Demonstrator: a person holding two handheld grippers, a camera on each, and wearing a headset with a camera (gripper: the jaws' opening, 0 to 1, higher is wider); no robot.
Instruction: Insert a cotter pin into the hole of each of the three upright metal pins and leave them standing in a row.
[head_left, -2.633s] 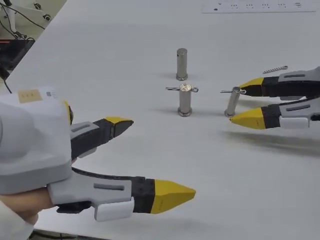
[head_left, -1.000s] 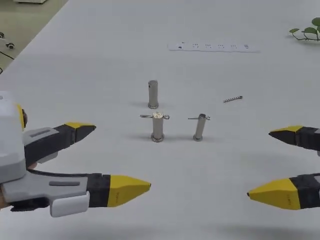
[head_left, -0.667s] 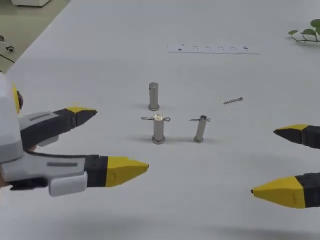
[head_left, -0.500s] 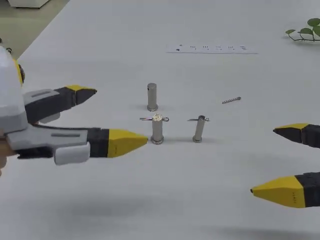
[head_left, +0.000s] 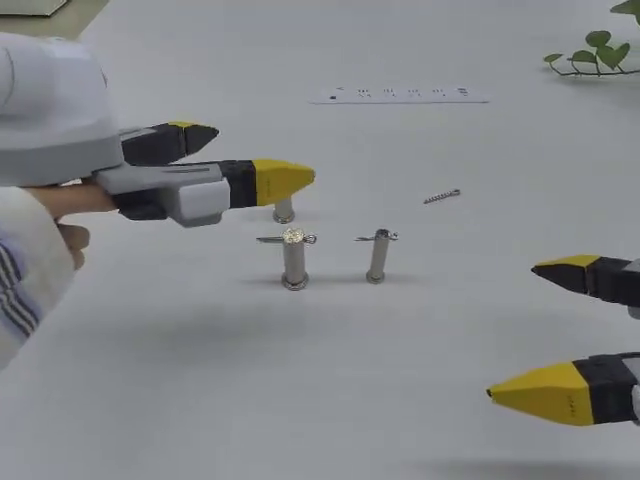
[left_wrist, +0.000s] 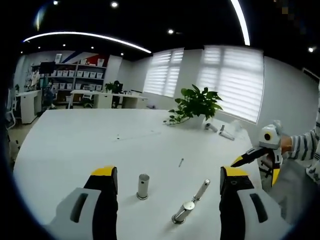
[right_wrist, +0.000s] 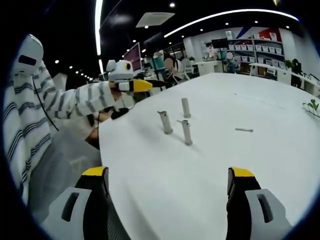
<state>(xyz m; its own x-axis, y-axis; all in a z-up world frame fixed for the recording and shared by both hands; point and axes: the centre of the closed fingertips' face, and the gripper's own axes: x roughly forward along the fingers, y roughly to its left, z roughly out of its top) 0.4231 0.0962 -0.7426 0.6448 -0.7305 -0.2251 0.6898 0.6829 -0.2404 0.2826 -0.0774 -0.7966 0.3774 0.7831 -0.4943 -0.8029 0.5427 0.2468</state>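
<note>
One upright pin (head_left: 284, 213) is mostly hidden behind the left gripper (head_left: 263, 153).

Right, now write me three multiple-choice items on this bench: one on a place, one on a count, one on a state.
1. Where does the loose cotter pin lie?
A) between two of the upright pins
B) on the table, apart from the upright pins
C) through a pin's hole

2. How many upright pins have a cotter pin through them?
A) none
B) one
C) two

3. How does the left gripper stand?
A) open, gripping nothing
B) shut on a cotter pin
C) shut on an upright pin

Key:
1 B: it lies alone on the table beyond the right pin.
2 C: the middle pin and the right pin each carry one, while the rear pin is bare.
3 A: its jaws stand wide apart and touch nothing.
</note>
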